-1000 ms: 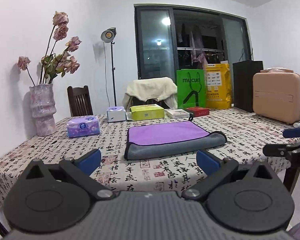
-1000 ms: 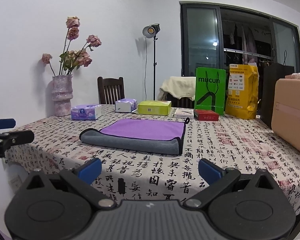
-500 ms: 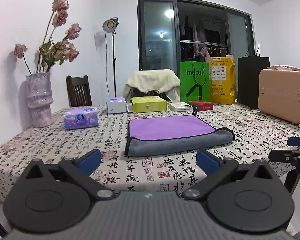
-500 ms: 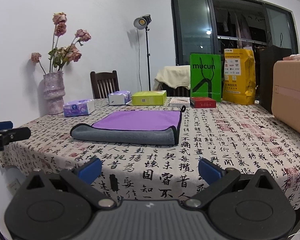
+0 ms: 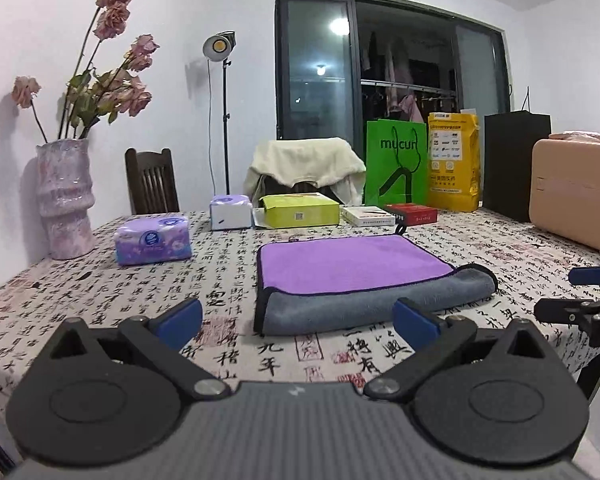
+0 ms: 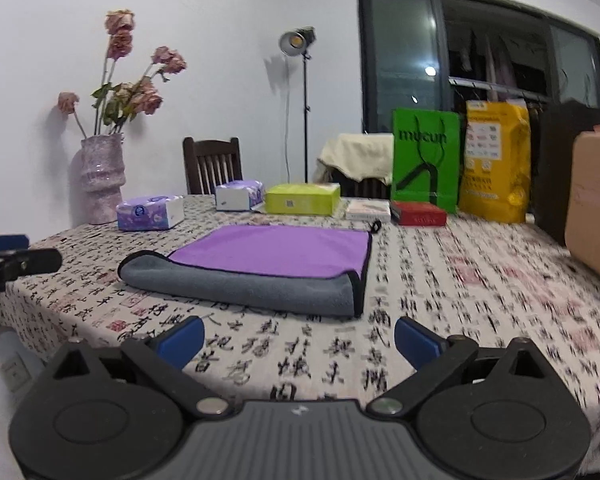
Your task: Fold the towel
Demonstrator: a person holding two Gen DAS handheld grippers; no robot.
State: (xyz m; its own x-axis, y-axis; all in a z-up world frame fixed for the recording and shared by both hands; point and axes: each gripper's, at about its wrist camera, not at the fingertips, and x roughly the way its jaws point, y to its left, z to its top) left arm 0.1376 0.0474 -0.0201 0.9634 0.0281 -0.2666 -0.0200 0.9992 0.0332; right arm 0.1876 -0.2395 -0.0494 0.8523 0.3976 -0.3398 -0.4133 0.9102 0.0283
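Observation:
A purple and grey towel (image 5: 352, 268) lies folded flat on the table with the calligraphy-print cloth (image 5: 100, 292); it also shows in the right wrist view (image 6: 276, 260). My left gripper (image 5: 298, 322) is open and empty, just in front of the towel's near grey edge. My right gripper (image 6: 298, 338) is open and empty, a little short of the towel's near right corner. The right gripper's fingers (image 5: 580, 292) show at the right edge of the left wrist view, and the left gripper's fingers (image 6: 8, 260) at the left edge of the right wrist view.
A vase of dried roses (image 5: 64, 200) stands at the far left. Tissue packs (image 5: 153, 240), a yellow-green box (image 5: 300, 210), a red box (image 5: 414, 214), a green bag (image 5: 396, 168), a yellow bag (image 5: 454, 168) and a tan case (image 5: 576, 192) line the back and right.
Both grippers have risen a little and drawn closer to the towel. The towel has not moved. Both jaws stay open.

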